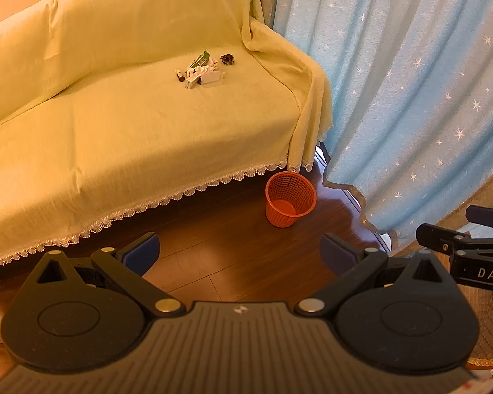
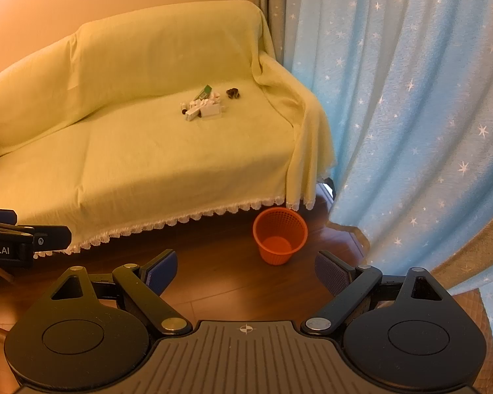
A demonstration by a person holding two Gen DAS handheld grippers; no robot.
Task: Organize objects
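A small heap of litter (image 1: 201,73) (image 2: 203,105) lies on the sofa seat, far from both grippers: white boxes, crumpled paper, a green-and-white box (image 1: 200,59) and a small bottle. A dark crumpled lump (image 1: 227,59) (image 2: 233,93) sits just right of the heap. On the wooden floor by the sofa's right corner stands an empty orange mesh bin (image 1: 290,199) (image 2: 280,235). My left gripper (image 1: 240,256) hangs open over the floor with nothing between its blue pads. My right gripper (image 2: 246,272) is likewise open and empty; it also shows at the right edge of the left wrist view (image 1: 466,239).
A yellow cover with a lace hem drapes the sofa (image 1: 131,131) (image 2: 141,157). A blue star-patterned curtain (image 1: 410,82) (image 2: 410,115) hangs at the right, reaching the floor behind the bin. Brown wooden floor (image 1: 233,246) lies between me and the sofa.
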